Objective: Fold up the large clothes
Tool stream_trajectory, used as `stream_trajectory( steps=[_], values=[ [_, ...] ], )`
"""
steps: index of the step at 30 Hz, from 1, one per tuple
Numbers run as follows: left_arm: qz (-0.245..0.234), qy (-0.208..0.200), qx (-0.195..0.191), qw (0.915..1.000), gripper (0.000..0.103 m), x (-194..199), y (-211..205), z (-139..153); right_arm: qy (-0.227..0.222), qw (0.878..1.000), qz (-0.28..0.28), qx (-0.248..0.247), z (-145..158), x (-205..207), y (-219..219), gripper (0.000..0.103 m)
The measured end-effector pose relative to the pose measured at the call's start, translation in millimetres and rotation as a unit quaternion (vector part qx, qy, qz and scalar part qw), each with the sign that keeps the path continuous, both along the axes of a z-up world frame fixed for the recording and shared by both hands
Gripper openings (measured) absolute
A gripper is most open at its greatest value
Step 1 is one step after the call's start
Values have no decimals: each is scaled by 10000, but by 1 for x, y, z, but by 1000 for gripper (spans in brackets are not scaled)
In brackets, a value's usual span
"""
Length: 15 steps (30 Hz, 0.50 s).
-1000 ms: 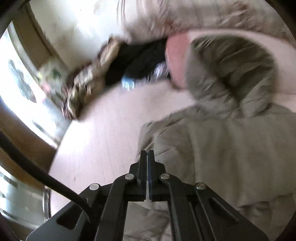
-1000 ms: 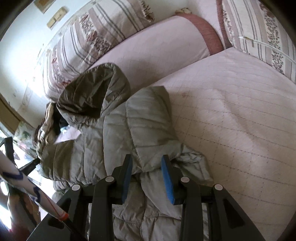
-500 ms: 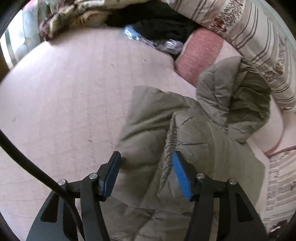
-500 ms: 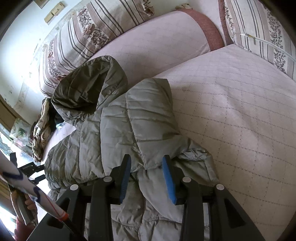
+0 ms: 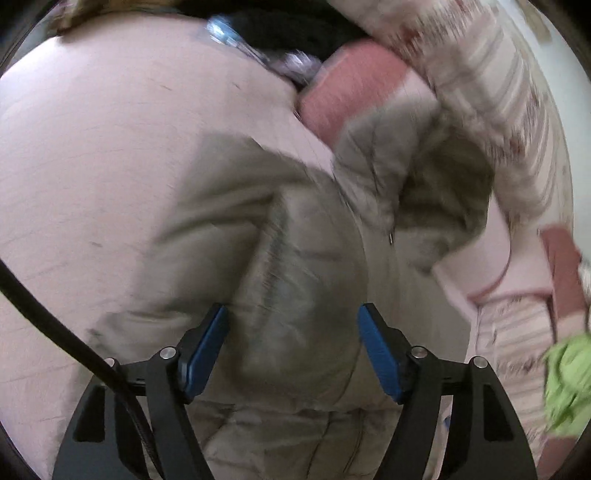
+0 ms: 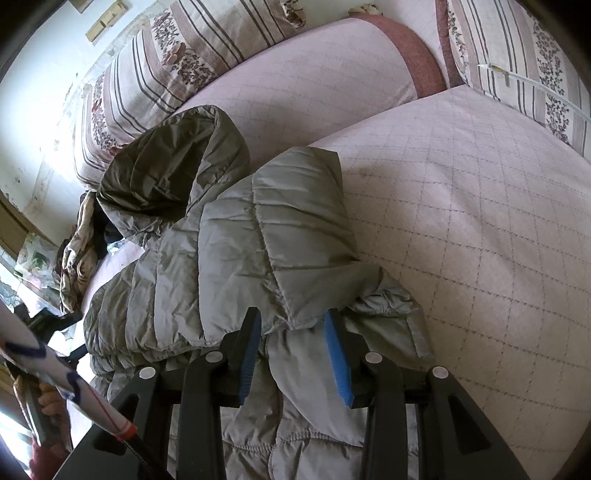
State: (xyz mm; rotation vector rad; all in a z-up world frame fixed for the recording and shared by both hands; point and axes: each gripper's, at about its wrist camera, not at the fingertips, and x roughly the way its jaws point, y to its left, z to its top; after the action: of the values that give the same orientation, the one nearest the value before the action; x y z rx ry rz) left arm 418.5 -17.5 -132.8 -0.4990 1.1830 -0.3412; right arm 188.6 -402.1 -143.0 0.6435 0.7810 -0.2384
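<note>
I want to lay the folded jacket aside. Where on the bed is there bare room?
Bare pink quilted mattress lies open right of the grey-green padded hooded jacket, up to the striped floral pillow. On the jacket's other side, another bare stretch reaches the dark clothes pile. It is crowded where the hood leans on the pink bolster.

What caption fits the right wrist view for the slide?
Right gripper, jaws apart, poised over a folded grey-green puffer jacket lying on a pink quilted bed.
</note>
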Motion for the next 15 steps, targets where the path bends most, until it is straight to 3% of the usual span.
stream_trajectory(
  steps=[2, 3, 4, 6, 9, 12, 15],
  values=[
    [-170, 5, 336, 9993, 72, 0, -19, -3, 22, 10000, 11, -75, 1, 0, 0, 39],
    [-336, -79, 648, 9973, 59, -2, -31, -1, 37, 9999, 10, -106, 1, 0, 0, 39],
    [-481, -108, 938, 9944, 36, -4, -39, 2, 50, 9999, 2, -123, 0, 1, 0, 39],
    [-627, -270, 1401, 9878, 23, -11, -50, 15, 70, 9999, -27, -126, -1, 0, -2, 39],
    [-511, -749, 1879, 9780, 20, -13, -40, 44, 31, 10000, -79, -49, -1, -1, -6, 39],
    [-324, -716, 2040, 9758, 20, -3, -20, 49, -18, 9999, -63, -105, 2, 3, -4, 39],
    [-310, -423, 2331, 9710, 21, 4, -16, 24, 1, 9998, 16, -176, -1, 13, 2, 40]
  ],
)
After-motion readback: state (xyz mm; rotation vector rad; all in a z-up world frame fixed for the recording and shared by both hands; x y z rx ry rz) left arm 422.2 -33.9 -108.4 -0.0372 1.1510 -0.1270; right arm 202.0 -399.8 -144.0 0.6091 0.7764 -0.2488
